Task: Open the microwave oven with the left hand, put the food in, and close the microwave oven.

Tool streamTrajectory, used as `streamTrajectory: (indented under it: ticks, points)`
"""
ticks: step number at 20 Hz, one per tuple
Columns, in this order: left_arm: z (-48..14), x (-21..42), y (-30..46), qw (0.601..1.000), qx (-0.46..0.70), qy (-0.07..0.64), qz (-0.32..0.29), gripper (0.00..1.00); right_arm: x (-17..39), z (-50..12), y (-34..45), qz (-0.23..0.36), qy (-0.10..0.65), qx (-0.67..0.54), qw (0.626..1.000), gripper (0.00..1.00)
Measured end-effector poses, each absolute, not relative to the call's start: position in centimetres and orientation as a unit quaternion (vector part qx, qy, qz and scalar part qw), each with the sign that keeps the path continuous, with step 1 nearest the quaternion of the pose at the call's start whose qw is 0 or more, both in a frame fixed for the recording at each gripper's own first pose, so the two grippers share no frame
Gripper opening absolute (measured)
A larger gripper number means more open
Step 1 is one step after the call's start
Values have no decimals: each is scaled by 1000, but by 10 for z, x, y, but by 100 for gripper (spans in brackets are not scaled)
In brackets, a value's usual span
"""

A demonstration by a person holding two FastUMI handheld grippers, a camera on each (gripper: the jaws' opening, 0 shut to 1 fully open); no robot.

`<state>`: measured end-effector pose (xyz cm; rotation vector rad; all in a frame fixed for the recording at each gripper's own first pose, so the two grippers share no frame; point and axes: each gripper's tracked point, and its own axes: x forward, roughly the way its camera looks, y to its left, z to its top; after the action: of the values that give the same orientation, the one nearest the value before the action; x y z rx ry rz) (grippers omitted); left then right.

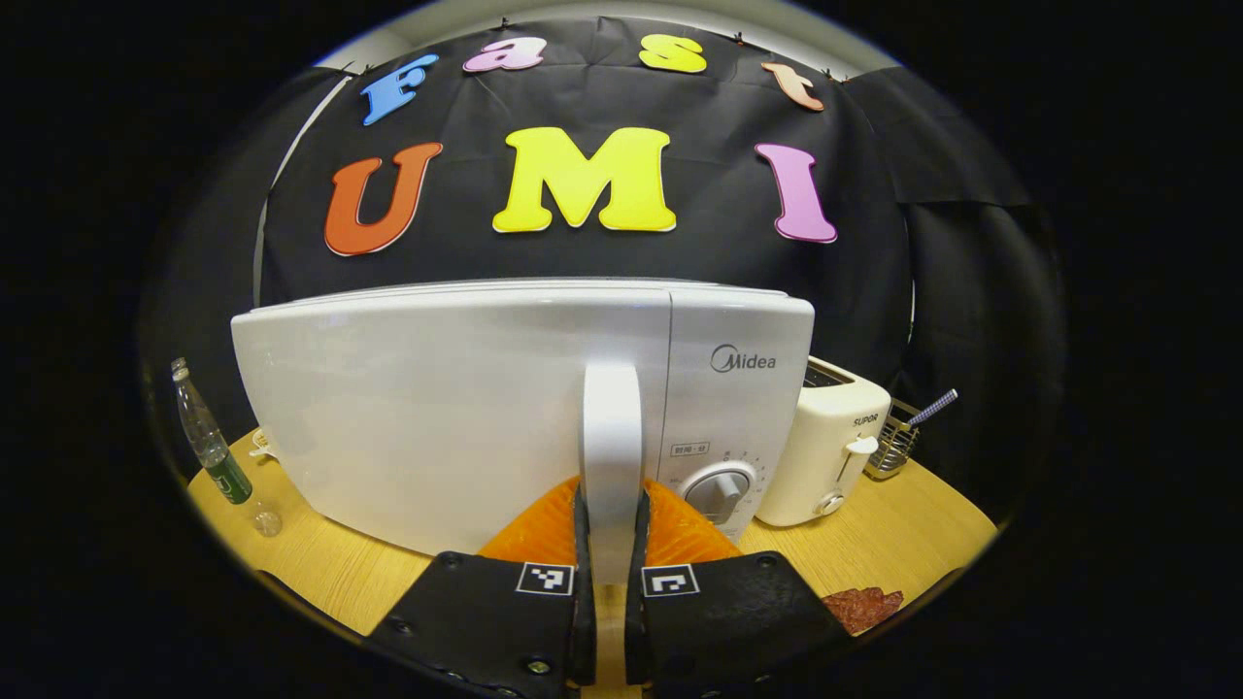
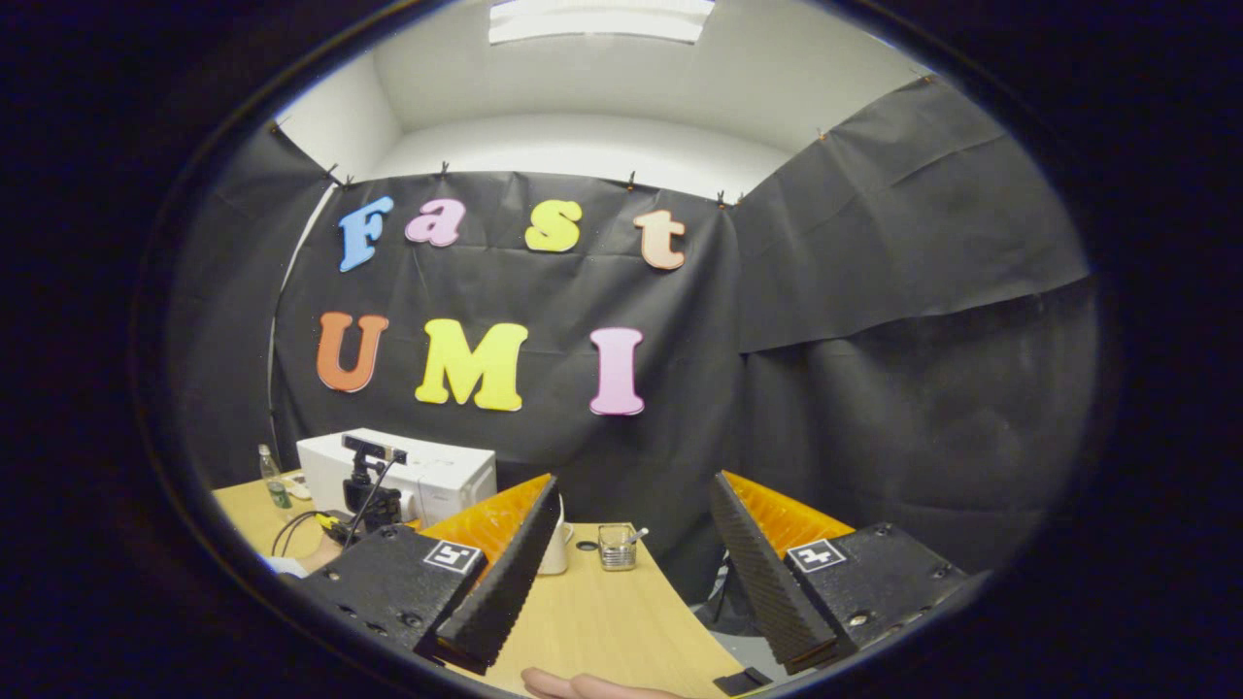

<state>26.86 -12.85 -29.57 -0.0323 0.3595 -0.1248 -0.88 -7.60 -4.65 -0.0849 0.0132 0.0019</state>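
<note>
A: How does the microwave oven [image 1: 456, 408] look?
B: White and boxy, door shut, standing on the wooden table [image 1: 320, 573]. Its upright door handle [image 1: 612, 456] sits between the left gripper [image 1: 610, 544] fingers, both of which press against its sides.
A: And the right gripper [image 2: 631, 573]?
B: Its jaws stand wide apart with nothing between them; the microwave oven shows far off to its left in the right gripper view.
A: What's hard to make out?
B: A reddish-brown piece [image 1: 862, 607] lies on the table, in front of and right of the microwave, cut off by the picture's edge. I cannot tell what it is. The left gripper's fingers cover the handle's lower end.
A: Any writing?
B: "Midea" on the microwave's control panel above the dial [image 1: 719, 487]; "SUPOR" on the cream toaster [image 1: 825, 447] just right of the microwave. The small panel lettering is unreadable. Left of the microwave stands a clear bottle [image 1: 209, 442] with a green label.
</note>
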Motion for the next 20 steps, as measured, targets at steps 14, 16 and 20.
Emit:
streamTrajectory:
  ticks: [14,16,20]
  points:
    - [-281,155,-80,982,-7,150,-113,10,-26,-50,-35,35,3,-43,998,99]
    - [-281,141,-67,983,-8,146,-112,10,-28,-51,-26,42,0,-45,998,99]
    - [-276,109,-35,986,-4,131,-102,11,-34,-57,-8,62,6,-28,998,99]
